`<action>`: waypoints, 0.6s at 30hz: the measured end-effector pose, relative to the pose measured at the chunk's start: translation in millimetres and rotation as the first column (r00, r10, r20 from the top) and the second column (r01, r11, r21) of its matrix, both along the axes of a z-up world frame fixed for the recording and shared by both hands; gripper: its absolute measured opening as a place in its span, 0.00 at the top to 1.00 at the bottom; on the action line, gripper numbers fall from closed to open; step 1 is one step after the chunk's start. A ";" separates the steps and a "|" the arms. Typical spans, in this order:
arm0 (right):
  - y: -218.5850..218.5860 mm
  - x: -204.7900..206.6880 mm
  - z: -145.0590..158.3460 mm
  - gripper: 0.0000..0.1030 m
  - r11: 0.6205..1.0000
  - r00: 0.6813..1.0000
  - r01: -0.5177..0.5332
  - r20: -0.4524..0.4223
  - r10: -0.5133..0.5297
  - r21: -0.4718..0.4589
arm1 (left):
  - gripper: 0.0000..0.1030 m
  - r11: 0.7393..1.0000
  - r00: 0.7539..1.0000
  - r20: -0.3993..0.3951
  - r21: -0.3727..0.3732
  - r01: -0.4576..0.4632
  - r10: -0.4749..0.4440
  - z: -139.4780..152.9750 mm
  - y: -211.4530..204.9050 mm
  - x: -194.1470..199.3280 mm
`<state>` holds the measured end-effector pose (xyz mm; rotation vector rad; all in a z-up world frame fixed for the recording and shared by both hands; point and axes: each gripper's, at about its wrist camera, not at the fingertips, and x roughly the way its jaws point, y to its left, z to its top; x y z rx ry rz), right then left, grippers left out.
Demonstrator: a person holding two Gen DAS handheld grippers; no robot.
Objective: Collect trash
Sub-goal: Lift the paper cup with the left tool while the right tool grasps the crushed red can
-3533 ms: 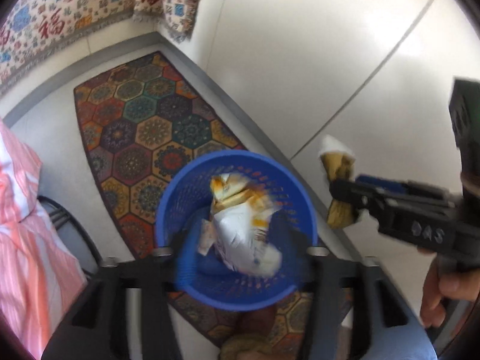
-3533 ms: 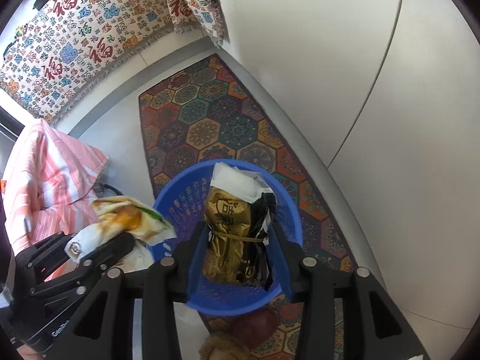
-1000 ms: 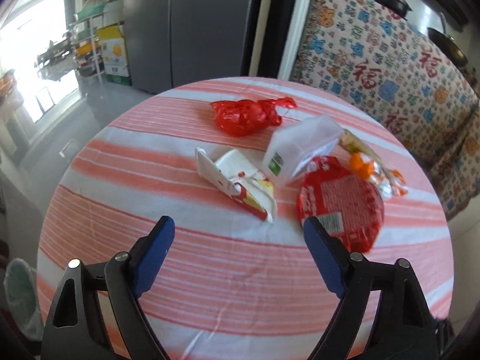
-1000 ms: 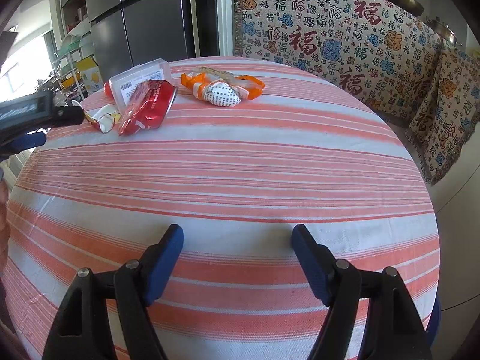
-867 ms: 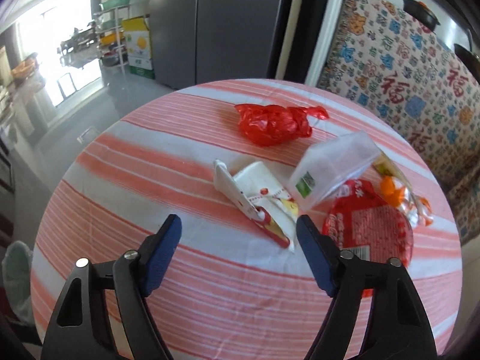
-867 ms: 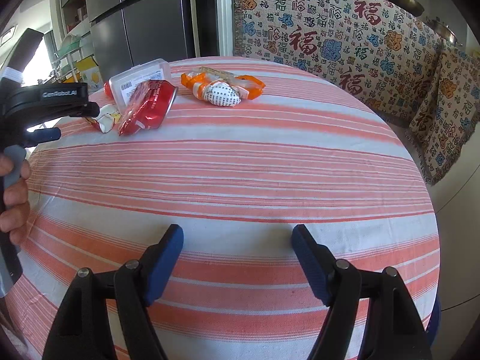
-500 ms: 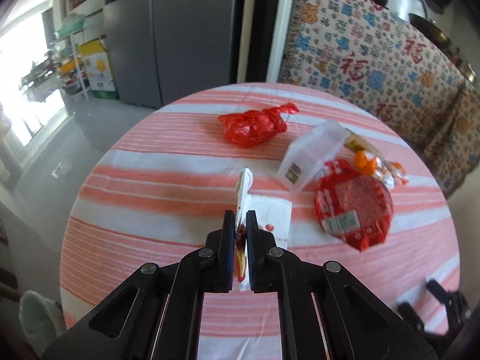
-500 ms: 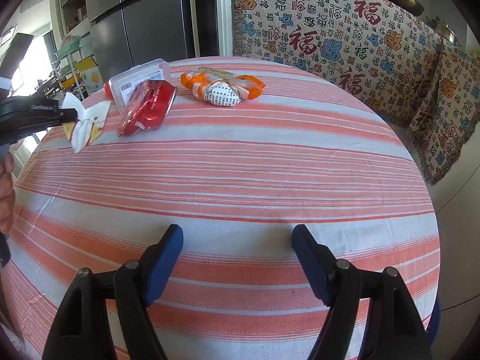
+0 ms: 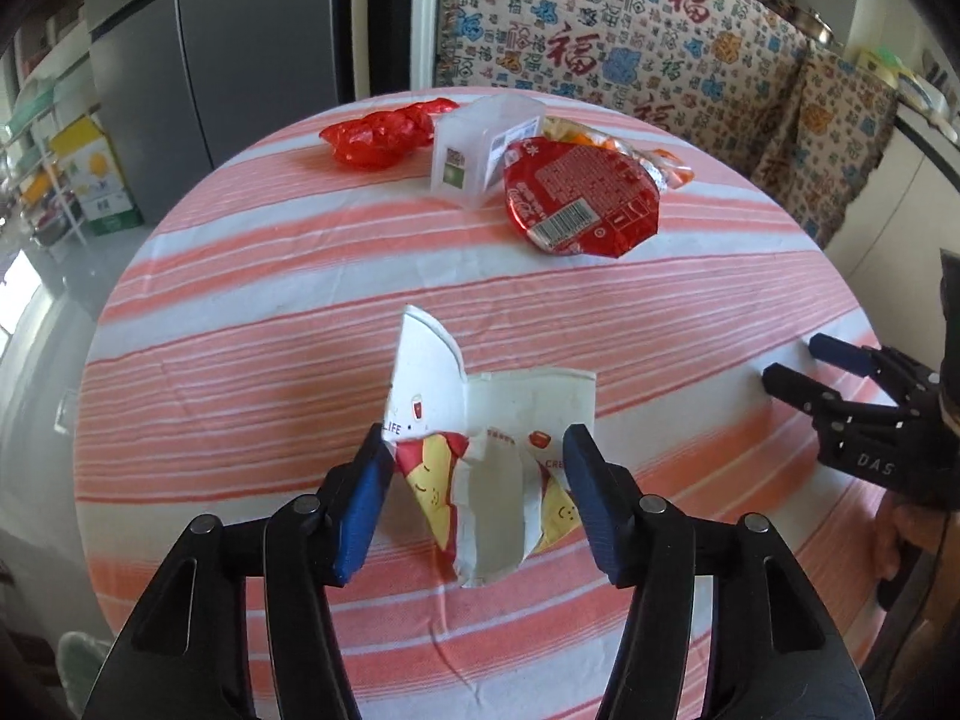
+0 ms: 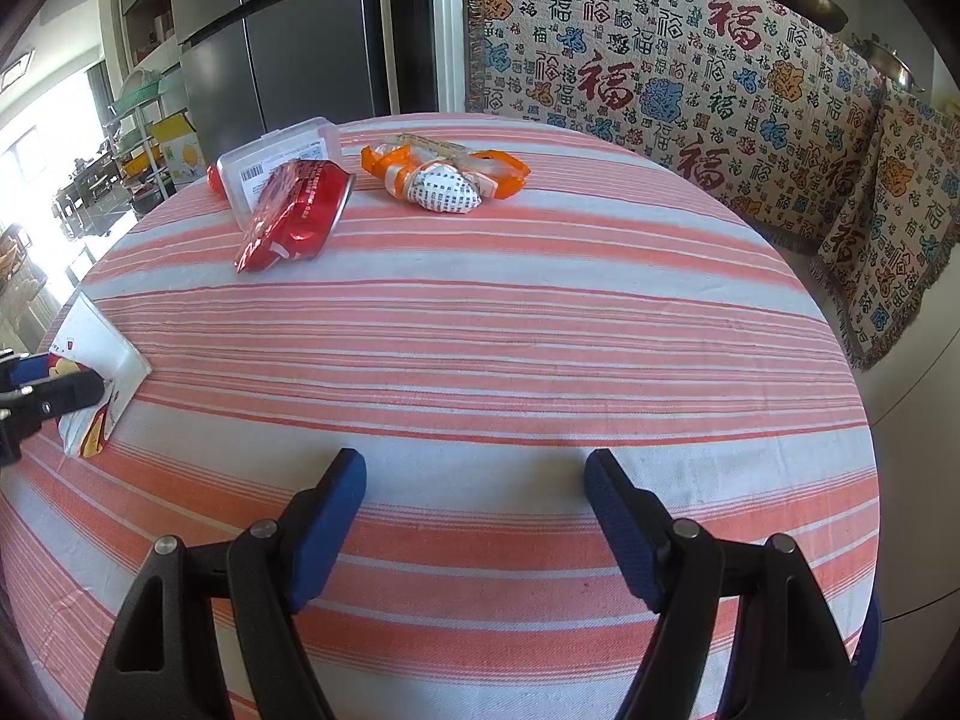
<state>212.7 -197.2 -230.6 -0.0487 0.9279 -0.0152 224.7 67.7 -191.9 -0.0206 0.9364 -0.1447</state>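
Left tongs: opening around the flattened white carton, which lies on the striped surface between the pads, long axis running away toward the red foil lid; pads apparently just clear of it. Right of the carton, well apart: right tongs, spread wide, empty, farther from the carton than the left.

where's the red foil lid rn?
In the left wrist view the red foil lid lies at the far side of the striped table, leaning against the clear plastic box, with the orange wrapper behind it.
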 end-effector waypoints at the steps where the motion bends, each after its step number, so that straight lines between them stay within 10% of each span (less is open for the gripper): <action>1: 0.0 -0.1 0.0 0.25 1.000 1.000 0.000 0.000 0.000 0.000 | 0.42 1.000 1.000 0.000 0.013 -0.006 0.006 -2.8 -0.3 0.1; 14: -0.8 0.0 1.3 0.23 1.000 1.000 -0.006 -0.003 0.006 0.013 | 0.33 0.999 0.999 0.019 0.006 -0.043 0.043 -6.6 13.8 -2.2; 18: 6.9 20.2 13.5 0.23 0.984 0.998 -0.062 -0.004 0.063 0.168 | 0.32 0.999 0.999 0.016 0.016 -0.044 0.044 -7.0 11.8 -1.0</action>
